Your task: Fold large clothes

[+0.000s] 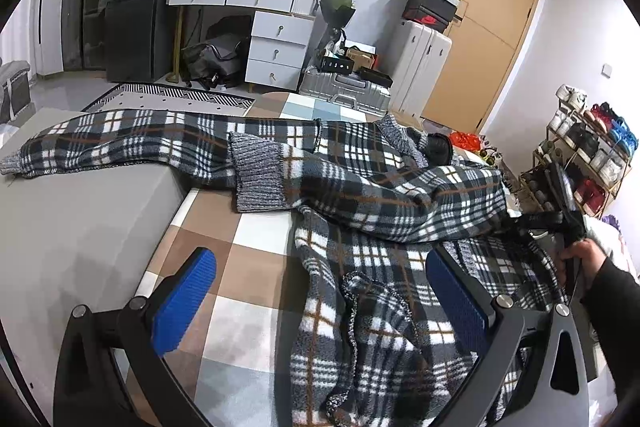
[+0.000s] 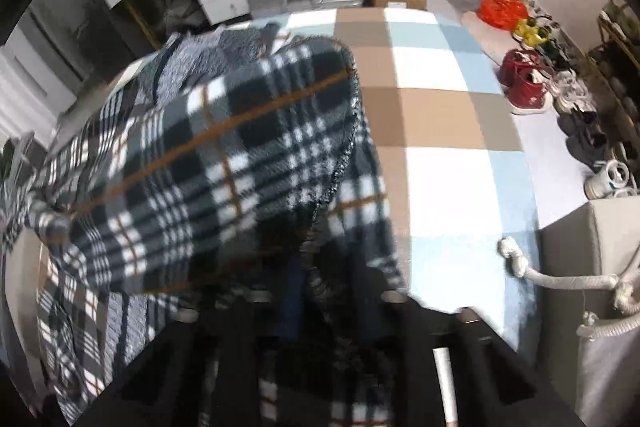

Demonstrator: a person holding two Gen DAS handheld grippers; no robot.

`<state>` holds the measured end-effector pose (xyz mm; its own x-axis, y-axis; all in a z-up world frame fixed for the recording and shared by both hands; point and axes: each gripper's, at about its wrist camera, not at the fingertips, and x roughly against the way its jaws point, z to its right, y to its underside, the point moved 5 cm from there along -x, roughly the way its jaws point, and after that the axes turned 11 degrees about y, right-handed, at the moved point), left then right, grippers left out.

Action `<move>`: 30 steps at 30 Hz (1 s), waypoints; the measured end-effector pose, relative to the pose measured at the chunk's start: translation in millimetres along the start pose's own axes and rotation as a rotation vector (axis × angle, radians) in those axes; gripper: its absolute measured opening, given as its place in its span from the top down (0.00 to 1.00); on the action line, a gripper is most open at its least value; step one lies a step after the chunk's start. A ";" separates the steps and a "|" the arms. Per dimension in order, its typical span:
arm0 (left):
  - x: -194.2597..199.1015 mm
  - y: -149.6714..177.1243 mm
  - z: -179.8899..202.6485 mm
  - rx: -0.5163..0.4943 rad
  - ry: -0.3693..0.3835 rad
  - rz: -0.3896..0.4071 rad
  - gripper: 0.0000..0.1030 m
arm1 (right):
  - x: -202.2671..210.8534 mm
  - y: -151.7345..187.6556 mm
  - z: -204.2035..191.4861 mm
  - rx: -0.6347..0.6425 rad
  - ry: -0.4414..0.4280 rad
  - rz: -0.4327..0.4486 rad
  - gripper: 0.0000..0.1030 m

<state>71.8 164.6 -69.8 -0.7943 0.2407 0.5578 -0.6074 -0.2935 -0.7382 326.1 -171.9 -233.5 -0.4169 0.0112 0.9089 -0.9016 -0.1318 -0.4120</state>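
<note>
The plaid fleece garment [image 1: 360, 179] sprawls across the checked bed [image 1: 248, 259]. The left gripper [image 1: 320, 307] hovers with jaws wide apart, its right pad over the cloth. The right gripper [image 2: 316, 291] has its jaws clamped on a garment fold.

Plaid garment [image 1: 360, 187] spread across checked cover [image 1: 240, 267], one sleeve [image 1: 100, 143] reaching left onto bench [image 1: 80, 219]; dresser [image 1: 264, 31] and suitcase [image 1: 344, 91] behind; shoe rack [image 1: 580, 155] at right.

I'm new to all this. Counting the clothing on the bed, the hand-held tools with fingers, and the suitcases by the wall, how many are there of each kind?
Plaid garment: 1
Hand-held grippers: 2, the left gripper and the right gripper
Suitcases: 2, the silver suitcase and the white suitcase
Total: 5
</note>
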 end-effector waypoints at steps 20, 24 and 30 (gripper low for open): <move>-0.4 0.4 -8.2 0.014 0.015 0.000 0.01 | 40.8 -31.7 42.9 -0.126 0.297 0.108 0.28; 0.5 2.1 -4.5 0.018 0.040 -0.006 0.01 | 78.5 -61.0 -18.3 0.103 0.236 0.263 0.13; -1.7 3.8 0.7 -0.025 0.014 -0.004 0.01 | 39.6 -71.4 -115.9 0.394 0.089 0.140 0.06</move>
<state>70.8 162.4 -73.3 -0.7915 0.2547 0.5555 -0.6098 -0.2698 -0.7452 360.7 -47.2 -175.7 -0.5563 0.0490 0.8295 -0.7295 -0.5069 -0.4593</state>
